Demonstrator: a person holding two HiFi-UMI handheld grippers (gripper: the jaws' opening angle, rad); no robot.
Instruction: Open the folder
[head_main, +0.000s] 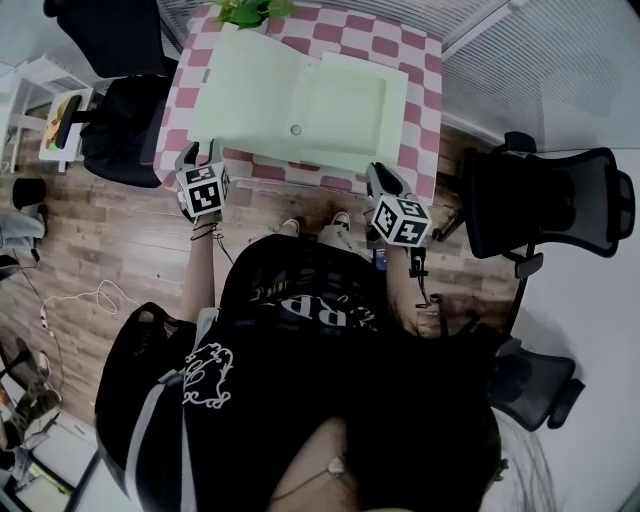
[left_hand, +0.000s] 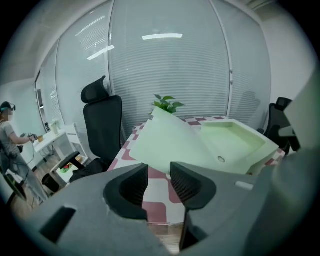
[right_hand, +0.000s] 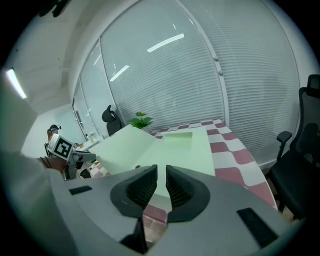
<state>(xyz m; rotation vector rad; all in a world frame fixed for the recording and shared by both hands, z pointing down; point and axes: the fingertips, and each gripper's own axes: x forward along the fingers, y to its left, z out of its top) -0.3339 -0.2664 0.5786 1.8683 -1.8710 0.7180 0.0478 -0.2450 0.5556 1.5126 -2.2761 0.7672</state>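
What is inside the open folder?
The folder lies open on the checkered tablecloth; its shallow tray half shows only bare pale green, with a snap button beside it. The raised flap hides whatever lies beneath it.

We see a wood-plank floor (head_main: 120, 240) under a surface (head_main: 400, 50) covered in pink-and-white checks, with a leafy plant (head_main: 250, 10) at its far edge. Black office chairs (head_main: 545, 205) stand on either side. Glass walls with closed slatted blinds (left_hand: 165, 75) reflect strip lights (left_hand: 162, 36). A white side table (head_main: 30, 85) stands to the left.
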